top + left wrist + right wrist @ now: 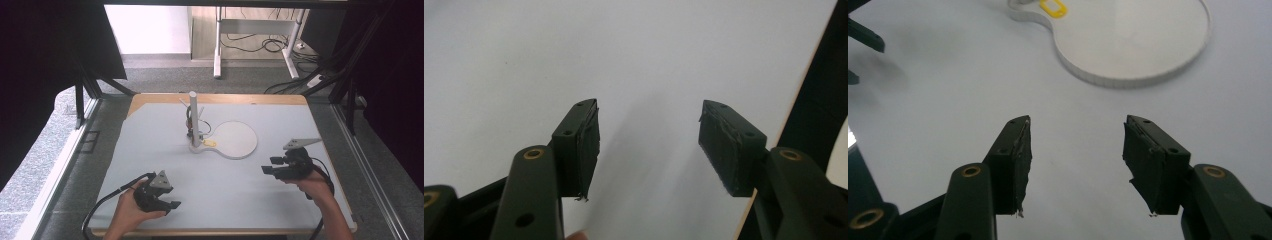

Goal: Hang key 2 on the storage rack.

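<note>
A white stand rises at the middle of the grey table mat (pixel 150 150): an upright post (pixel 193 117) with thin pegs, joined to a flat round plate (pixel 236 139) on its right. A small yellow tag (pixel 210 143) lies at the post's foot. In the right gripper view the plate (pixel 1133 45) and the tag (pixel 1053 8) lie ahead. My left gripper (pixel 171 206) rests low near the front left, open with nothing between its jaws (pixel 649 112). My right gripper (pixel 270 165) hovers at the right, pointing left, open and holding nothing (pixel 1077 122).
The mat's wooden border (pixel 804 95) runs just right of the left jaws. Black frame posts (pixel 350 105) flank the table. Beyond the far edge are a desk's legs (pixel 218 60) and cables (pixel 295 82) on the floor.
</note>
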